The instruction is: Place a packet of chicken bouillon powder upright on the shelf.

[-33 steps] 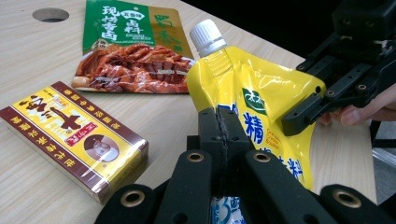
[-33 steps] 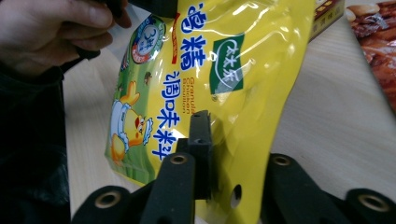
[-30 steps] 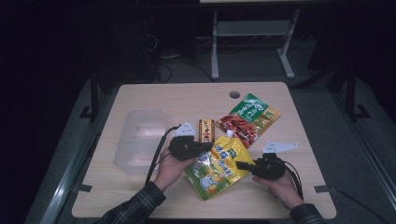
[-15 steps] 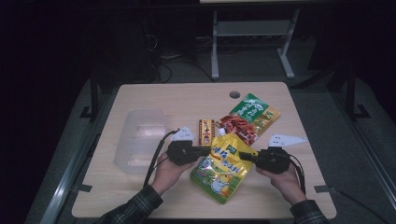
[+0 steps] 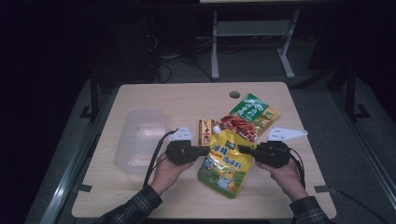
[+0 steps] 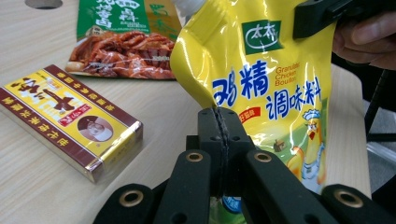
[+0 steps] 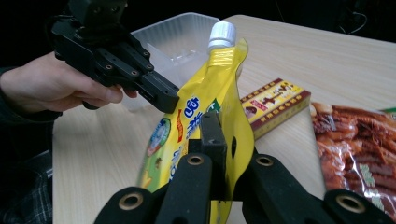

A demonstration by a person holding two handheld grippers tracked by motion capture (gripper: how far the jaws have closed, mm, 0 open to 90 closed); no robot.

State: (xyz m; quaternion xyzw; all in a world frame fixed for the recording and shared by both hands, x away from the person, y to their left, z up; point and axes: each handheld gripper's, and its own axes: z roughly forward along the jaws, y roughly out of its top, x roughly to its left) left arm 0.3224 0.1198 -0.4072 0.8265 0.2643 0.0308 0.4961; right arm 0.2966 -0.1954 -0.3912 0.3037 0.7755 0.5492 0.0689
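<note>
A yellow spouted pouch [image 5: 226,161] of chicken bouillon hangs between both grippers above the table's front. My left gripper [image 5: 205,150] pinches its left edge; in the left gripper view the black jaws [image 6: 219,121] meet on the pouch [image 6: 280,84], and they have just eased open a trifle with the edge still between them. My right gripper [image 5: 243,149] is shut on the opposite edge. In the right gripper view its jaws [image 7: 212,126] clamp the pouch [image 7: 219,93] below the white cap, with the left gripper [image 7: 163,95] biting the far side.
A brown and yellow box [image 5: 206,131] lies flat just behind the pouch. A green and red snack bag [image 5: 247,116] lies at the back right. A clear plastic container [image 5: 140,140] stands to the left. A cable hole [image 5: 234,94] is near the far edge.
My right hand has risen, lifting its side of the pouch. The pouch now hangs more upright between the grippers. The left hand has stayed nearly where it was.
</note>
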